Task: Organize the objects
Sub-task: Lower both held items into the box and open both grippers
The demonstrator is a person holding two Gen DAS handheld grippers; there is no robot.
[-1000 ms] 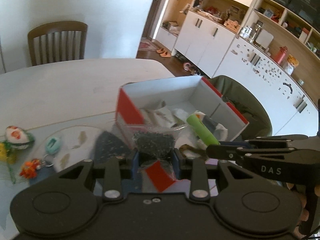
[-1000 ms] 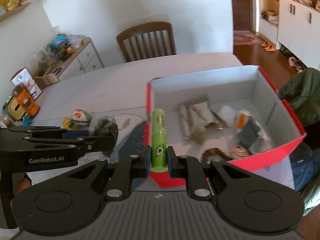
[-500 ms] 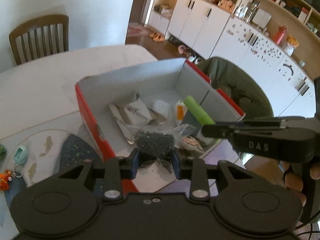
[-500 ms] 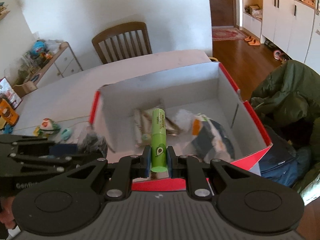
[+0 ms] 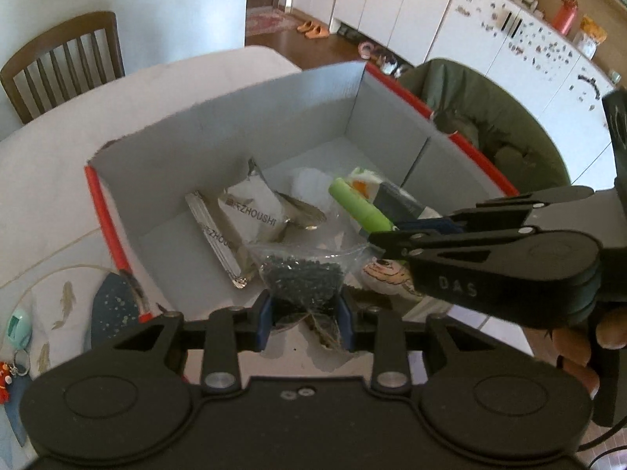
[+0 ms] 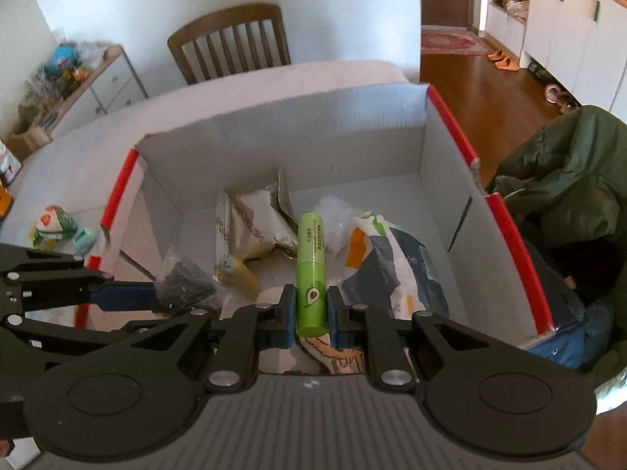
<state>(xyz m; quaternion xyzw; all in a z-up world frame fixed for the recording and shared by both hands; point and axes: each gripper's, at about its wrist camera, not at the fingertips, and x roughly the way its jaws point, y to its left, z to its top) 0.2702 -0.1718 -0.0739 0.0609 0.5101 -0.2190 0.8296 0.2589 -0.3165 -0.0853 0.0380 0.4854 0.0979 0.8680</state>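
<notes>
A pale round table [image 5: 164,90] carries the open red-edged box [image 5: 102,211] ahead of the claws, with a fish-patterned mat [image 5: 58,305] and mint keychain [image 5: 19,329] lying to their left.

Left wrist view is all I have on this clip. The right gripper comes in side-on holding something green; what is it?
Observer: A green tube with an avocado picture, clamped near its base by the right gripper.
Operator: Is it over the box?
Observer: Yes, inside the red-edged box, above the packets.
Operator: What sits under the tube's base?
Observer: A flat cartoon-printed item, partly hidden.
Operator: And my bag of black bits?
Observer: Held by the left gripper, just inside the box's left wall.
</notes>
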